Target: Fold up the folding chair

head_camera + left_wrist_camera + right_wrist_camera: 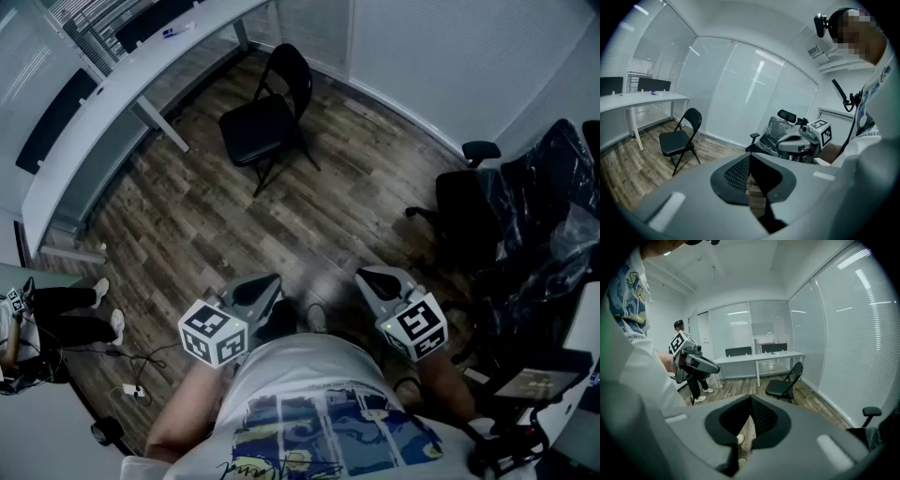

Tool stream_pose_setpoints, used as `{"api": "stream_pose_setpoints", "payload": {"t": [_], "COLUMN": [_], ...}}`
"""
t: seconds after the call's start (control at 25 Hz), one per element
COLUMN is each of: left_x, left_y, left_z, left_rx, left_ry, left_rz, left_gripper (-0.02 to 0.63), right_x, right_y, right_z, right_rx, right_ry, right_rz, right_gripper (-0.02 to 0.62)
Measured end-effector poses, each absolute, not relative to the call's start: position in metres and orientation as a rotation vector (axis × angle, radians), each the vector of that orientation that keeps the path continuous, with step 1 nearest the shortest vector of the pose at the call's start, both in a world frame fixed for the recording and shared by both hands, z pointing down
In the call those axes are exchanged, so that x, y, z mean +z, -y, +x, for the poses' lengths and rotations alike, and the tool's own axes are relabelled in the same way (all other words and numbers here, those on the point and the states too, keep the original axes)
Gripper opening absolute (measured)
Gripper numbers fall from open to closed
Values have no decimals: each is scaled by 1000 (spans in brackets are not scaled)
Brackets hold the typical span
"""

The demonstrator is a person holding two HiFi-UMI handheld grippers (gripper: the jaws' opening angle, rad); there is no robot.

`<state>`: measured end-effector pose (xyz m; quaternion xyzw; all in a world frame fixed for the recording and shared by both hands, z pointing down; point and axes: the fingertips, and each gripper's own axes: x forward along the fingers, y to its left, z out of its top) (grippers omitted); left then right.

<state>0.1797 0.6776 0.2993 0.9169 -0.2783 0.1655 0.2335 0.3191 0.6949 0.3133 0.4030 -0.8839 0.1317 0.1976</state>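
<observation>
- Head view shows the folding chair (270, 112) standing unfolded on the wooden floor (234, 234) on the far side, well apart from both tongs.
- It lies ahead and slightly left, so the left tongs (265, 284) look a little nearer than the right tongs (373, 277).
- Both pairs are pressed together and hold nothing.
- The backrest (291, 66) stands upright at the chair's far right, and the seat (253, 131) faces near-left.

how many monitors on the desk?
2. Left monitor and right monitor stand side by side on the desk behind the folding chair. The desk's left end is partly hidden, so more are possible.
</observation>
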Motion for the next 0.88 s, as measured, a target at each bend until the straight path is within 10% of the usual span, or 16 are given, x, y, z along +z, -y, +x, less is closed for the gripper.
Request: {"api": "stream_pose_setpoints", "payload": {"t": [0.88], "left_x": [312], "left_y": [-654], "left_z": [143], "left_rx": [478], "left_ry": [905], "left_rz": [2463], "left_gripper": [6], "right_x": [312], "right_y": [-670], "right_z": [294], "right_rx": [338], "right_ry": [2469], "right_rz": [995], "right_gripper": [3]}}
